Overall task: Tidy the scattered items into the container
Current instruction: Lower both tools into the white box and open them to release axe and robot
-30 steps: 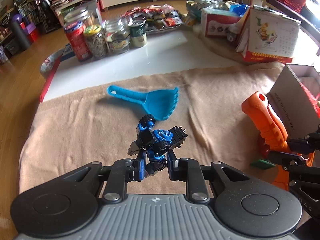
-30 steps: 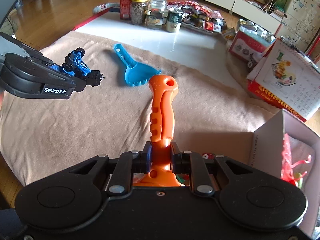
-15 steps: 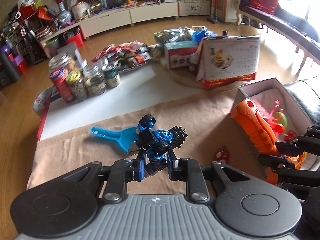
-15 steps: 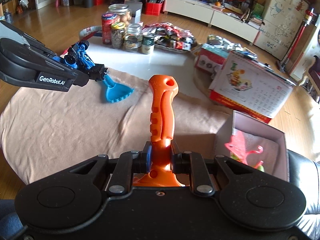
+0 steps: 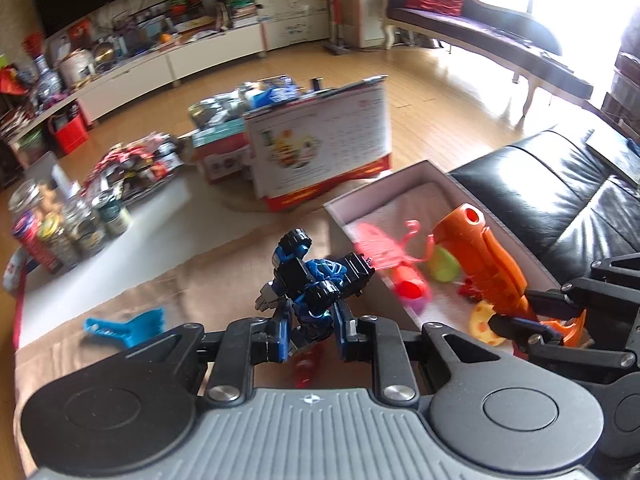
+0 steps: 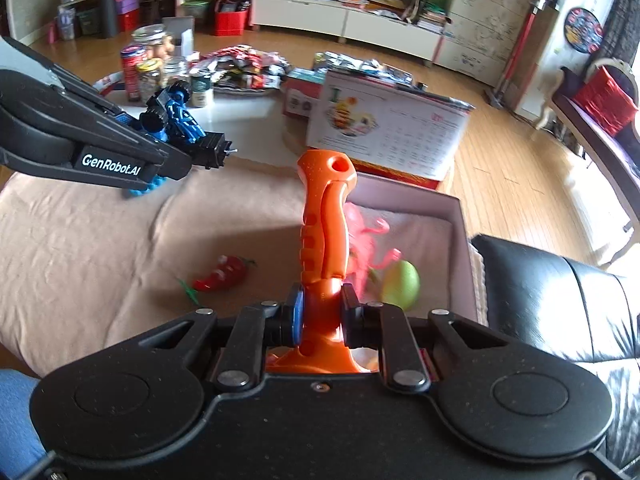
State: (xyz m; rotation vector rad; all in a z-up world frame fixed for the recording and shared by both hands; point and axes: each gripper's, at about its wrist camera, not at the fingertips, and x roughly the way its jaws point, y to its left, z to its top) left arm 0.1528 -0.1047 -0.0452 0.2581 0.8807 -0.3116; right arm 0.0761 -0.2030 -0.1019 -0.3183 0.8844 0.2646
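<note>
My left gripper (image 5: 310,334) is shut on a blue and black toy robot (image 5: 316,280), held in the air left of the box; it shows in the right wrist view (image 6: 180,124) too. My right gripper (image 6: 322,314) is shut on an orange toy handle (image 6: 326,216), held above the near end of the white box (image 6: 460,216); the handle shows in the left wrist view (image 5: 484,256). The box (image 5: 384,184) holds a pink toy (image 5: 384,248), a green ball (image 5: 444,266) and small pieces. A blue toy rake (image 5: 128,326) and a red chili toy (image 6: 222,276) lie on the tan cloth.
The tan cloth (image 6: 88,240) covers the table. Jars and cans (image 5: 60,232) stand at the far left on a white board. A desk calendar (image 5: 320,152) stands behind the box. A black leather sofa (image 5: 560,192) is right of the box.
Both grippers have risen and swung right toward the box with their toys. The orange handle is now over the box's near end; the blue rake has dropped back to the left.
</note>
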